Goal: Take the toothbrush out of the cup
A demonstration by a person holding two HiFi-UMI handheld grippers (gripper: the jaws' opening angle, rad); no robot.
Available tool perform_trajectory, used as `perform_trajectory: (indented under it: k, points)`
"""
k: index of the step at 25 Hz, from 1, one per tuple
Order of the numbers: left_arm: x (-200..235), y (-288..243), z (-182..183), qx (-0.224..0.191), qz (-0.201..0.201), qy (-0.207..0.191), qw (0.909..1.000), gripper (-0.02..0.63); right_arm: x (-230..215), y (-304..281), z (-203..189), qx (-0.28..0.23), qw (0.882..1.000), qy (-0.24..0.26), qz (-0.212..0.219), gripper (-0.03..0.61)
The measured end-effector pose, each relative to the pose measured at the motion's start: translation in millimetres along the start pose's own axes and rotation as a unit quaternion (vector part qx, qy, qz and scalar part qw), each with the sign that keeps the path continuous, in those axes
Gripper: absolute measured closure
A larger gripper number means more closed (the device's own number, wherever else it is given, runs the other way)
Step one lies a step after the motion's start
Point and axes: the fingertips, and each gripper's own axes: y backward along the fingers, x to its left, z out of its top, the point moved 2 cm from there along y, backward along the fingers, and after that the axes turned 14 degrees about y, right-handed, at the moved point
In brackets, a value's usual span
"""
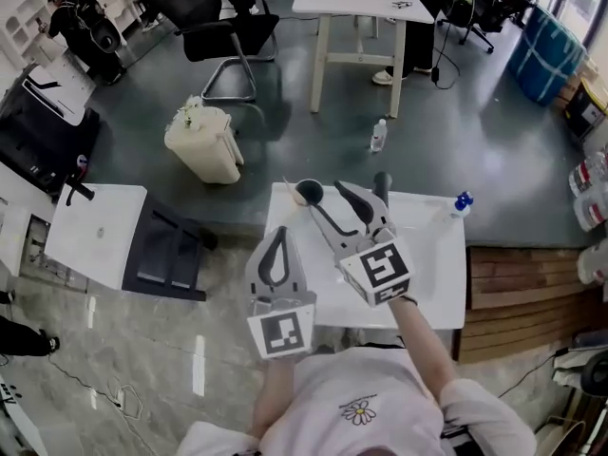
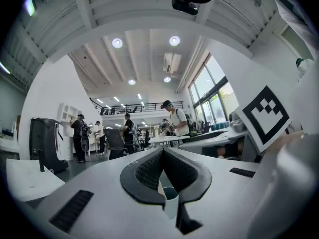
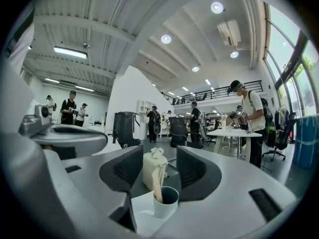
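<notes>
A white cup (image 1: 309, 192) stands at the far left corner of the white table (image 1: 427, 255). A pale toothbrush (image 3: 156, 183) leans upright in the cup (image 3: 165, 201). My right gripper (image 1: 347, 198) is open and points at the cup. In the right gripper view the cup sits low between the two spread jaws of that gripper (image 3: 159, 157), and neither pad touches it. My left gripper (image 1: 278, 231) hovers at the table's near left, its fingertips meeting and nothing held. Through the gap in its jaws (image 2: 163, 152) I see part of the cup (image 2: 170, 199).
A cream waste bin (image 1: 204, 142) stands on the floor beyond the cup, with a clear bottle (image 1: 379, 136) further right. A blue-capped bottle (image 1: 461, 203) sits at the table's far right corner. A low white table (image 1: 95, 236) is at the left. People stand far off.
</notes>
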Motion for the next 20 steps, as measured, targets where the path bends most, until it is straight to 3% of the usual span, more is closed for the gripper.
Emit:
perform_trajectory:
  k: [8, 11, 12, 20]
  points:
    - [28, 20, -7, 0.001, 0.05, 0.001, 0.9987, 0.6, 34, -60, -64, 0.081, 0.995, 0.057, 0.013, 0.403]
    - [41, 28, -7, 0.003, 0.076, 0.0, 0.9971, 0.6, 40, -77, -89, 0.106, 0.994, 0.039, 0.005, 0.427]
    - [46, 31, -6, 0.004, 0.085, 0.001, 0.9963, 0.6, 41, -83, -97, 0.114, 0.993, 0.032, 0.006, 0.46]
    - [66, 45, -9, 0.009, 0.122, 0.004, 0.9925, 0.6, 54, -106, -136, 0.168, 0.985, 0.027, 0.032, 0.463]
